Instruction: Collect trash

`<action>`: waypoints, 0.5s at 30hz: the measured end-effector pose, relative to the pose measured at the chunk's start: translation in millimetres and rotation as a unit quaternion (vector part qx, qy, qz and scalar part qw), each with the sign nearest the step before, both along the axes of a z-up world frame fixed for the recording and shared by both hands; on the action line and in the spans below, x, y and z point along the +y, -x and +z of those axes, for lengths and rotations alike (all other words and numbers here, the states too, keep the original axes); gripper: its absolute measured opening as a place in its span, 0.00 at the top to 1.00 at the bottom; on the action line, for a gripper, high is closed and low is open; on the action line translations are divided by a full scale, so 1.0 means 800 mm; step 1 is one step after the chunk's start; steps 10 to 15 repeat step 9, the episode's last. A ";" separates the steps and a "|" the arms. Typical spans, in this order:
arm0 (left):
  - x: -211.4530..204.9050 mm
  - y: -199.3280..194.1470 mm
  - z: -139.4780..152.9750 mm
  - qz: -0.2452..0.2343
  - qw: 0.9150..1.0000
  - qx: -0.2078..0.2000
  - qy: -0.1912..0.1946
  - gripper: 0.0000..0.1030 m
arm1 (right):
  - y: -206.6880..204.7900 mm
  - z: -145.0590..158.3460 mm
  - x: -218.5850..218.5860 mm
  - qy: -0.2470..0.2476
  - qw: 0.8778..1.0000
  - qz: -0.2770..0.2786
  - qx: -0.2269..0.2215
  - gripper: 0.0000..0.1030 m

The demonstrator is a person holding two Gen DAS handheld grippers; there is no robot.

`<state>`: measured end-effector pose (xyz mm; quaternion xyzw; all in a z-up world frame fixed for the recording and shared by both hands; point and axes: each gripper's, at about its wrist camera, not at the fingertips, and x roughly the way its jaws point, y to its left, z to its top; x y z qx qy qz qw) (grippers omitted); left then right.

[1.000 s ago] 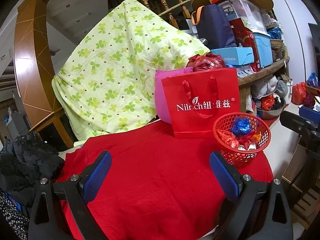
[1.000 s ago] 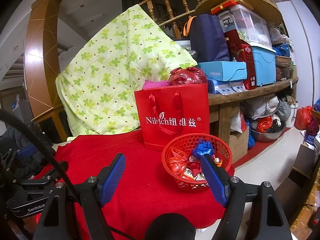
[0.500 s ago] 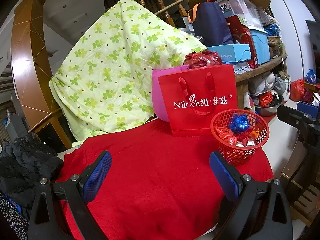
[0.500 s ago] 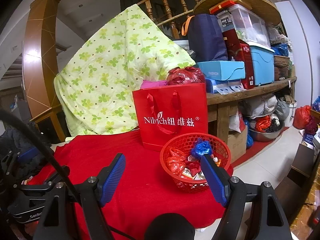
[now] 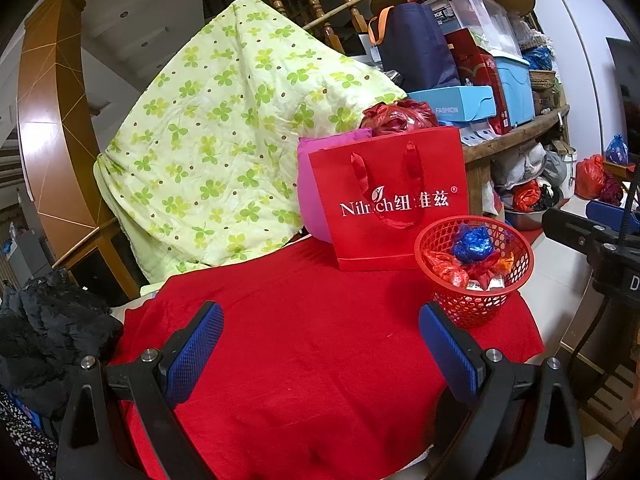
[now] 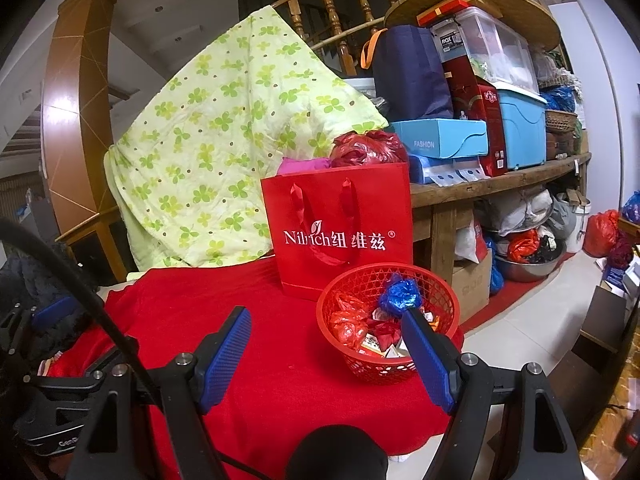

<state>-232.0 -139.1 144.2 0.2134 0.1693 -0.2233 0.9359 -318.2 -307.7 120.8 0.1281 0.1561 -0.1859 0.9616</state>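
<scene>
We see a small round red plastic basket [image 6: 387,322] with holes in its sides, and it is full of crumpled trash [image 6: 362,326]: red wrappers, a shiny blue wrapper [image 6: 400,295] on top, and some little paper packets. The basket sits on a red cloth [image 5: 304,344] near the cloth's right edge.

Our right gripper [image 6: 330,354] is wide open and holds nothing. The basket is just past it, and the right blue finger pad [image 6: 430,354] covers part of the basket's near side. We cannot tell if they touch.

Our left gripper [image 5: 324,354] is wide open too, with nothing in it. It hangs over the bare red cloth, and the basket [image 5: 474,272] is ahead and off to its right, just past its right finger.

Right behind the basket stands a red paper gift bag [image 6: 340,228] with white letters and ribbon handles. Behind the bag lie a pink cushion [image 5: 310,188] and a tied red plastic bag [image 6: 366,148]. A big green blanket with clover leaves [image 6: 224,140] hangs further back.
</scene>
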 end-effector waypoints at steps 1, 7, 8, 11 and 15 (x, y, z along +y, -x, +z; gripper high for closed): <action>0.000 0.000 0.001 0.000 1.000 0.000 0.000 0.05 | -0.001 -0.003 0.000 0.000 1.000 -0.001 0.001 0.22; -0.002 0.000 -0.001 -0.003 1.000 -0.001 0.010 0.05 | -0.009 -0.007 -0.001 0.002 1.000 -0.009 0.005 0.22; 0.000 -0.004 -0.001 -0.004 1.000 0.002 0.015 0.05 | -0.011 -0.007 -0.001 0.002 1.000 -0.011 0.006 0.22; 0.001 -0.014 -0.004 -0.007 1.000 0.013 0.021 0.05 | -0.013 -0.006 -0.002 0.002 1.000 -0.013 0.006 0.22; 0.001 -0.014 -0.004 -0.007 1.000 0.013 0.021 0.05 | -0.013 -0.006 -0.002 0.002 1.000 -0.013 0.006 0.22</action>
